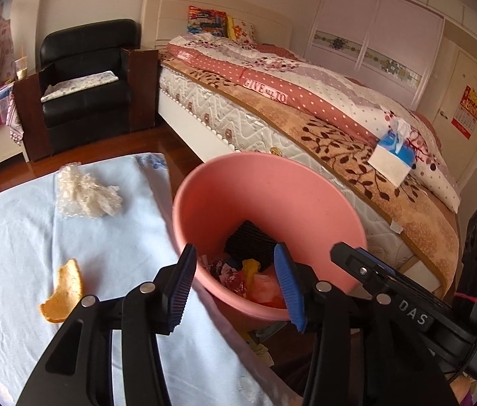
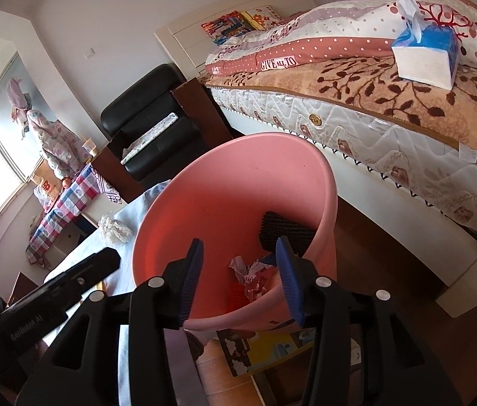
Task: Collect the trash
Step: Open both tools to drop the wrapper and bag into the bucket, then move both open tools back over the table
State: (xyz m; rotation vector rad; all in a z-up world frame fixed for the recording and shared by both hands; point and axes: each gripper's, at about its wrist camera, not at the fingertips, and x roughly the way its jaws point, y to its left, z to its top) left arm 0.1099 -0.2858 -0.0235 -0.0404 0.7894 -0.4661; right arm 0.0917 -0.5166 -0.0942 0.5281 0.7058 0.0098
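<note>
Bin (image 1: 272, 199), centre frame, pink, part-filled with scraps. Left gripper (image 1: 238, 287) and right gripper (image 2: 243, 279): both spread, empty, above its mouth. Outstanding on cloth, left: peel (image 1: 62, 292), wad (image 1: 86, 196). Step: between drops. Next, likely: left gripper to peel.

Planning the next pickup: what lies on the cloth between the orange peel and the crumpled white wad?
In the left wrist view, only bare light-blue cloth lies between the orange peel and the white wad.
</note>
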